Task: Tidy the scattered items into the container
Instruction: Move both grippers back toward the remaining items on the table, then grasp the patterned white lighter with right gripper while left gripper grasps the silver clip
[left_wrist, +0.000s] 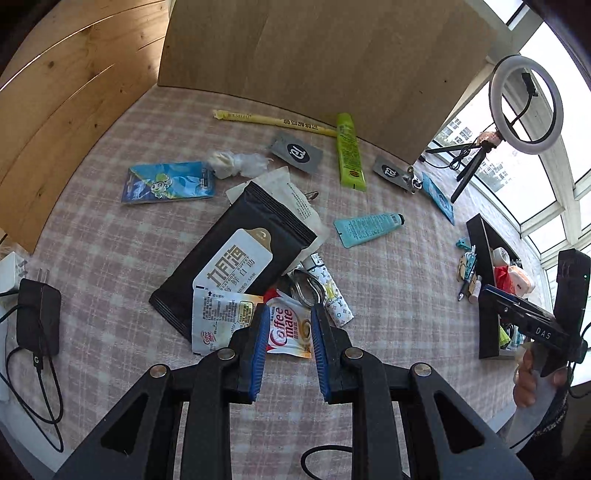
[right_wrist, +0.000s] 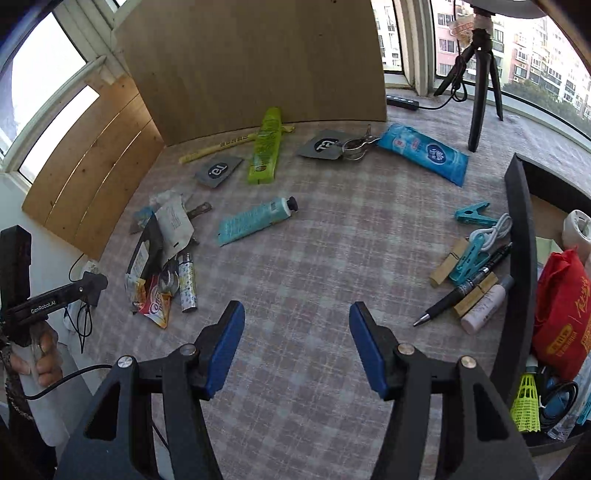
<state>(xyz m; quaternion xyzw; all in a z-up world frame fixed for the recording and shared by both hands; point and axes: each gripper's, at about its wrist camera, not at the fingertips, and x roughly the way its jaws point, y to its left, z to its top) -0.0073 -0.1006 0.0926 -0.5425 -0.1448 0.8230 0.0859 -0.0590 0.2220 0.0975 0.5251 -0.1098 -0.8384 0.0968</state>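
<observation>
Fingers of the left gripper (left_wrist: 288, 325) straddle a Coffee mate sachet (left_wrist: 290, 328) without pinching it, beside the black pouch (left_wrist: 236, 254). Right gripper (right_wrist: 297, 325) hovers spread, container (right_wrist: 521, 258) to its right.

Checked woven tablecloth (right_wrist: 314, 258), matt brown cardboard backboard (left_wrist: 325, 55), grained wooden panel (left_wrist: 66, 110), glossy black foil pouch (left_wrist: 236, 254), shiny metal clip (right_wrist: 356, 147), smooth turquoise plastic tube (right_wrist: 255, 219)
</observation>
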